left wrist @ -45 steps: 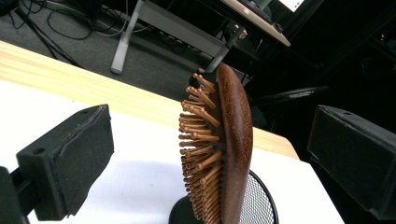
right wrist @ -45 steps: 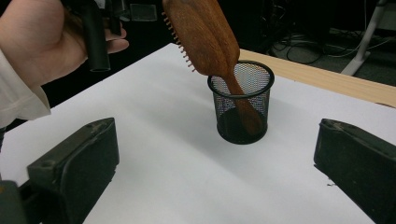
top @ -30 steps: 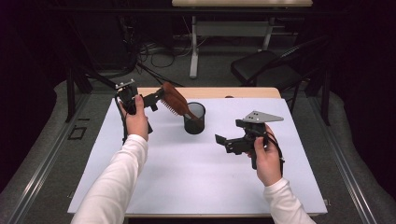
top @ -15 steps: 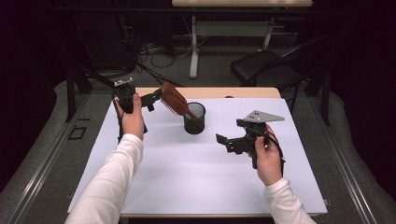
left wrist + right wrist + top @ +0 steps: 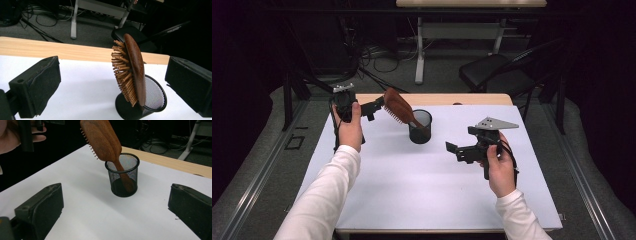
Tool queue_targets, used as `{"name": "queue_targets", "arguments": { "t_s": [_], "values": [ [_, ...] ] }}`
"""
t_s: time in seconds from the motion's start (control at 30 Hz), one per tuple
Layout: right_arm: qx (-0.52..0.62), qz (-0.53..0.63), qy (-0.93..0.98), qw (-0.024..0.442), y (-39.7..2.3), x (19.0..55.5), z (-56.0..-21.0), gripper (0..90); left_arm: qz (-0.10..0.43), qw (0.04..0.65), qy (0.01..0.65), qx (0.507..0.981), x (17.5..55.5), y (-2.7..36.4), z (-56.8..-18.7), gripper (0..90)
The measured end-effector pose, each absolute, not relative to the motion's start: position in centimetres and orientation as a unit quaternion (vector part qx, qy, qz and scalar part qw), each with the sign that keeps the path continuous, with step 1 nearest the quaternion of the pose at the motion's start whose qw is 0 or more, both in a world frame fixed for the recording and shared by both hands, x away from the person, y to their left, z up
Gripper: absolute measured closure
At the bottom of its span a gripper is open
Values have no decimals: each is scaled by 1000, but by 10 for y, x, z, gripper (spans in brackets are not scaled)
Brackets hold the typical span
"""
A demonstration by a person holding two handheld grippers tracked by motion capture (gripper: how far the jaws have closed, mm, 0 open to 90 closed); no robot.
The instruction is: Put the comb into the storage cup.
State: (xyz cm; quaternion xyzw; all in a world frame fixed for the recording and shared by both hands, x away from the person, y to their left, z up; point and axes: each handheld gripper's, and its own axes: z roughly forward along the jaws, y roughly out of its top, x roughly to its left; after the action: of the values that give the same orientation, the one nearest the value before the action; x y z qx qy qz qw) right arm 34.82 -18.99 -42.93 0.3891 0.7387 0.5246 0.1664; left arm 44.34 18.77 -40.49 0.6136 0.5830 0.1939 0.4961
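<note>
Brown wooden paddle hairbrush [image 5: 398, 106] is standing handle-down in the black wire-mesh cup [image 5: 420, 127] on the white bench [image 5: 412, 190], leaning left; left tool [image 5: 376, 106] is hovering beside its head, spread wide, and right tool [image 5: 451, 148] is gaping wide, empty

the hairbrush [image 5: 136, 67] looks like wood, a reddish brown with a smooth, faintly shiny back; its bristles [image 5: 122, 72] are paler wooden pegs with rounded tips. the cup [image 5: 123, 176] is black wire mesh, metal by the look of it, with a smooth solid rim and a matt finish. the table sheet [image 5: 422, 185] is white and matt, smooth like paper or thin plastic; past it a strip of light wood tabletop [image 5: 62, 51] shows a fine grain. the left gripper [image 5: 110, 85] has black pads, matt and slightly rough like foam or rubber. the right gripper [image 5: 115, 212] has the same dull black pads, and a flat grey plate [image 5: 496, 123] that looks like plain metal. the sleeve [image 5: 324, 192] is white cloth, soft and matt.
</note>
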Motion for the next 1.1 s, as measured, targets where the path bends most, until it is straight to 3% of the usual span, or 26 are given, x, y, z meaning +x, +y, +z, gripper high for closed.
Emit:
{"name": "queue_targets", "arguments": {
  "t_s": [1.1],
  "values": [
    [392,515,741,178,-191,349,-430,0,205,480,524,673,414,184,-395,5]
  ]
}}
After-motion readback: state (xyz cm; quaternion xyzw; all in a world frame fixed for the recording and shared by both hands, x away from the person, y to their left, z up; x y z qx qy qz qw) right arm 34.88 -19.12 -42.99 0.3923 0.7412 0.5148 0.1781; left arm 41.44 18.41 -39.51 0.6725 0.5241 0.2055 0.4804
